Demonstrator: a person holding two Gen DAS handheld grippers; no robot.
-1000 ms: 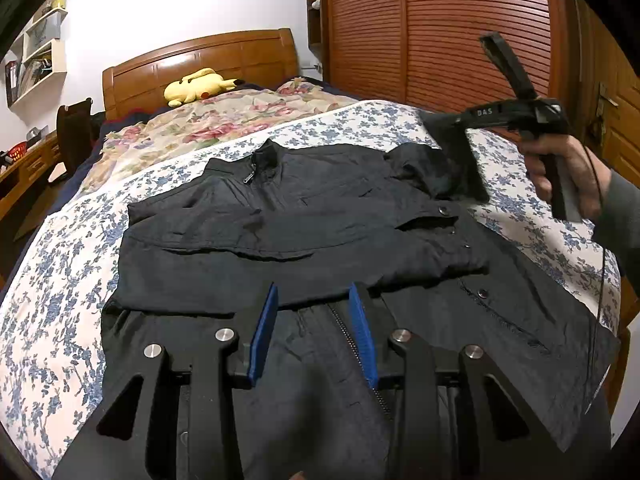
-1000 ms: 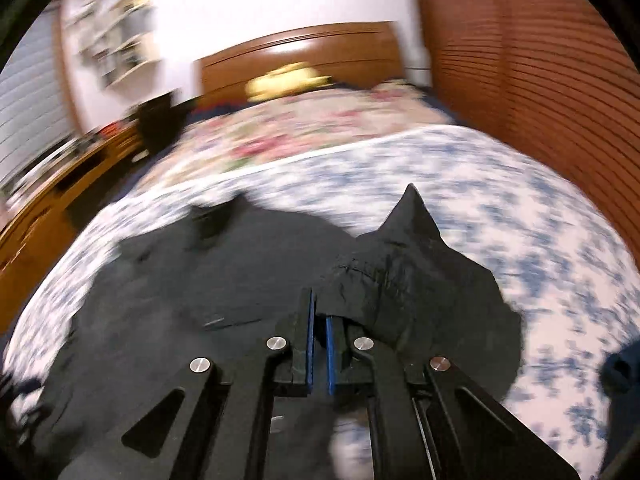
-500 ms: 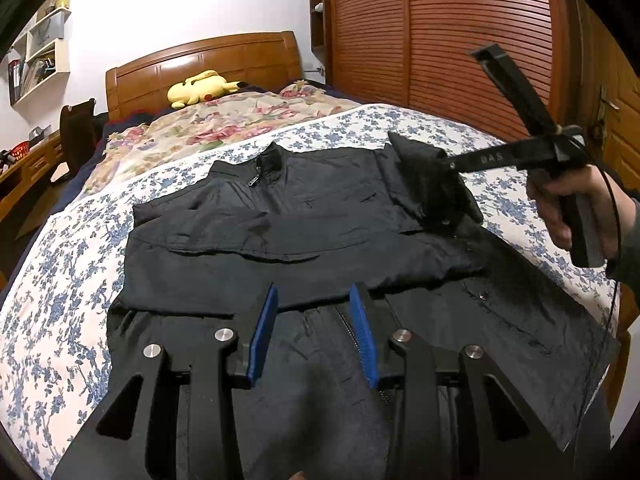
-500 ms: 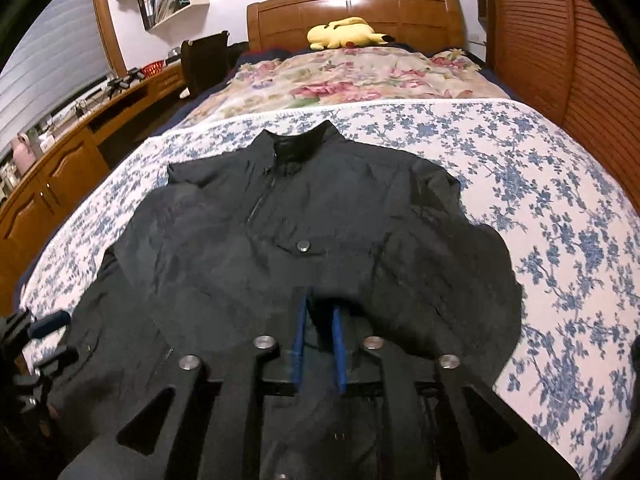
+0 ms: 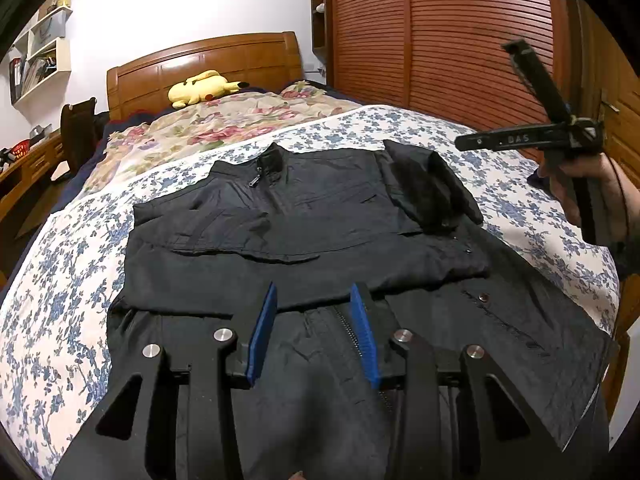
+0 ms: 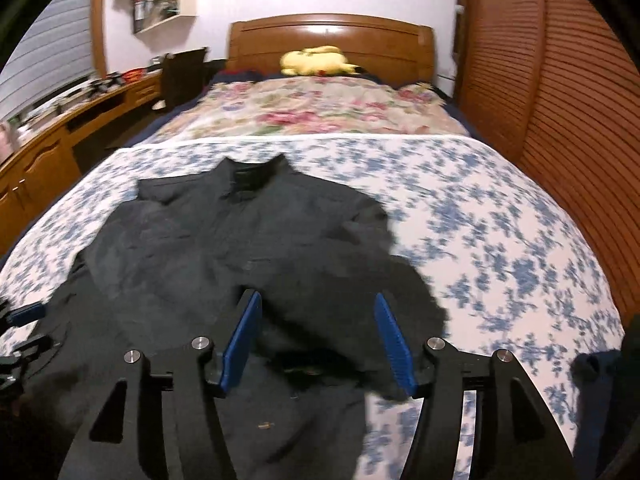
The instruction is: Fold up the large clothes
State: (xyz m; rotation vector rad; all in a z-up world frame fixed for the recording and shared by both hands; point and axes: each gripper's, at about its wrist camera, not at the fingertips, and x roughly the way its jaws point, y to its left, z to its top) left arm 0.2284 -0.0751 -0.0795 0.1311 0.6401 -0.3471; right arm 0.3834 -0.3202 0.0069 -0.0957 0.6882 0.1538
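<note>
A black zip jacket (image 5: 304,232) lies front up on the bed, collar toward the headboard; it also shows in the right wrist view (image 6: 240,248). Its left sleeve lies folded across the chest. Its right sleeve (image 5: 432,188) lies bunched over the right shoulder. My left gripper (image 5: 316,320) is open and empty, low over the jacket's zip near the hem. My right gripper (image 6: 318,340) is open and empty, above the jacket's right side. In the left wrist view the right gripper (image 5: 532,140) is held up at the right, apart from the sleeve.
The bed has a blue-flowered sheet (image 5: 60,300) and a floral quilt (image 5: 224,124) near the wooden headboard (image 5: 208,60), with a yellow plush toy (image 5: 200,88). A slatted wooden wardrobe (image 5: 440,32) stands right of the bed. A wooden desk (image 6: 60,136) and chair stand left.
My right gripper carried the right sleeve in over the jacket, then opened, let it go and drew back to the right. The left gripper stayed open in place.
</note>
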